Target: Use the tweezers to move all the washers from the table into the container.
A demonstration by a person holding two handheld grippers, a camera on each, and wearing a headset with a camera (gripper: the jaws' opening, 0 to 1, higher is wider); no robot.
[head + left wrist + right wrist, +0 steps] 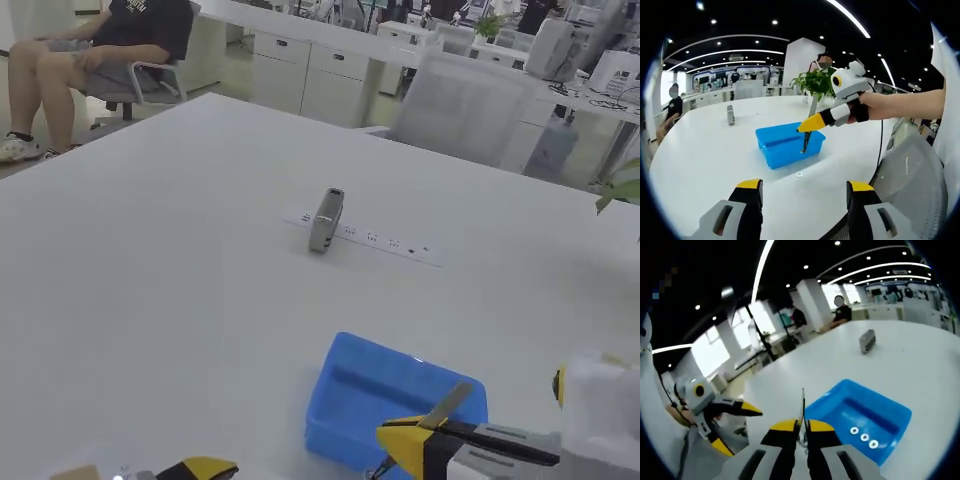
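A white surface (pixel 150 280) in an open office, with some things on it and around it.
A small grey device (pixel 326 219) lay on the left end of a flat white power strip (pixel 390 242), near the middle of the surface. Past the far left corner a person (pixel 95 45) sat on a chair (pixel 150 85). Behind the surface stood white cabinets (pixel 300 70) and a pale mesh chair (pixel 460 105). In the left gripper view a green plant (pixel 815 82) stood at the far edge, under long ceiling lights (pixel 850 20).

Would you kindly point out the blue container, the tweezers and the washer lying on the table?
blue container (pixel 335 435), head view, on its near outer wall.
tweezers (pixel 802 405), right gripper view, on the thin shaft.
washer (pixel 799 174), left gripper view, on its ring.
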